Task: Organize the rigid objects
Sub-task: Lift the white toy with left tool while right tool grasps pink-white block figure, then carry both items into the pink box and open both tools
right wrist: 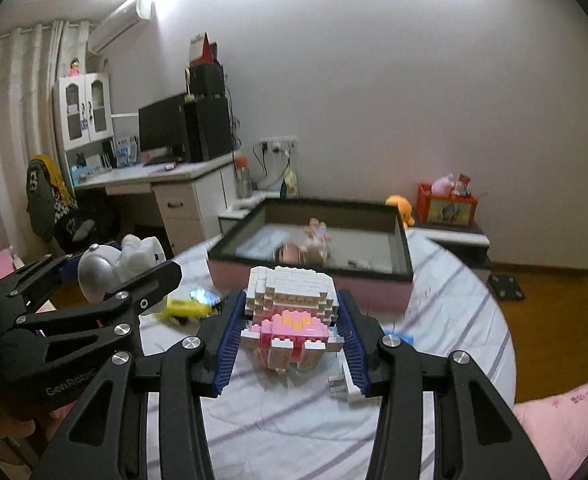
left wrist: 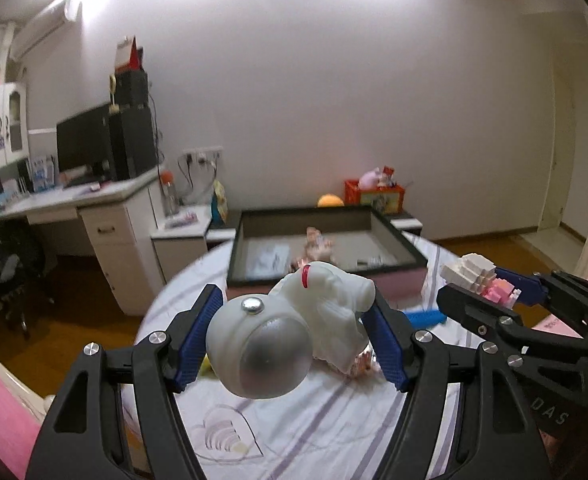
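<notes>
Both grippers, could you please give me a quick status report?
Left gripper shut on astronaut toy. Right gripper shut on brick figure. Box ahead, path open.

Home bedroom: bed (right wrist: 294,420), desk (right wrist: 153,178).

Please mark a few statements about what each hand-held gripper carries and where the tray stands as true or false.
1. The left hand-held gripper grips a white astronaut figure. True.
2. The right hand-held gripper is open and carries nothing. False: it is shut on a white and pink brick-built figure.
3. The black-rimmed tray ahead already holds small toys. True.
4. The astronaut figure lies inside the tray. False: it is held in front of the tray, above the striped sheet.
</notes>
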A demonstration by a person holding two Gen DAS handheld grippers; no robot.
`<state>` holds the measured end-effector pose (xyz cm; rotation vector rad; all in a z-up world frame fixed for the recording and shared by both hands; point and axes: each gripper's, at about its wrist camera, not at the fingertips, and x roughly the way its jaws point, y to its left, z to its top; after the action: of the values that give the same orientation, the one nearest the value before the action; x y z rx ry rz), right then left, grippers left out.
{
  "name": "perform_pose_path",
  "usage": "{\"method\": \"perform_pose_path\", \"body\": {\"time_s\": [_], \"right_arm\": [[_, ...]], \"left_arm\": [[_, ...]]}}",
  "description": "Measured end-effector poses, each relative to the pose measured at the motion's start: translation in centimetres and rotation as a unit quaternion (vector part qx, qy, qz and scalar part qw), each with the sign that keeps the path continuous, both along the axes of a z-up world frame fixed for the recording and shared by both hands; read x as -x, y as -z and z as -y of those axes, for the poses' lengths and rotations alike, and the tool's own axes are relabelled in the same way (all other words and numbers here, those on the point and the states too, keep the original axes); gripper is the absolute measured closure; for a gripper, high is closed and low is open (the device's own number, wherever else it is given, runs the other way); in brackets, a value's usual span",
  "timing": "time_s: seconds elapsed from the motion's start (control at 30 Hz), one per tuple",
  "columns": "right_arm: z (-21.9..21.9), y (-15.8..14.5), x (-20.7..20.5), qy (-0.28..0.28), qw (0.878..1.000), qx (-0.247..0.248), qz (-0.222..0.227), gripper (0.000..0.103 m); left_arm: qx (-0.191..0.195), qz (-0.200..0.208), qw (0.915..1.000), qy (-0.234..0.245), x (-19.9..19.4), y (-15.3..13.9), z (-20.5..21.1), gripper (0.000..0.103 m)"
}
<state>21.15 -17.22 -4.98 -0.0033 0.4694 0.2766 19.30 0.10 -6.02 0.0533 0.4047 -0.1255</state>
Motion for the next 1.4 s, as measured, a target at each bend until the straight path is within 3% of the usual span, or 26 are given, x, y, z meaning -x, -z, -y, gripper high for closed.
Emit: {"method": "perform_pose_path", "body": {"time_s": [0.47, 0.93, 1.17, 1.4], "right_arm": [[-1.1, -3.9, 0.5, -0.001, 0.998, 0.002, 0.070, 0.056], [-1.3, -5.2, -0.6, 0.005, 0.996, 0.009, 0.087, 0.056], [-1.0, -5.1, -3.6, 0.009, 0.997, 0.007, 0.079, 0.056], [-0.6, -4.4, -10.2, 0.013, 0.999, 0.017, 0.049, 0.056]], "left_arm": [[-0.017, 0.072, 0.9969, -0.028, 1.1, -4.1, -0.7, 0.032], [-0.030, 0.090, 0.9951, -0.028, -0.9, -5.7, 0.3, 0.032], [-0.049, 0.084, 0.9949, -0.028, -4.8, -5.8, 1.1, 0.032], [-0.064, 0.042, 0.9970, -0.010, -13.0, -5.0, 1.8, 0.032]]}}
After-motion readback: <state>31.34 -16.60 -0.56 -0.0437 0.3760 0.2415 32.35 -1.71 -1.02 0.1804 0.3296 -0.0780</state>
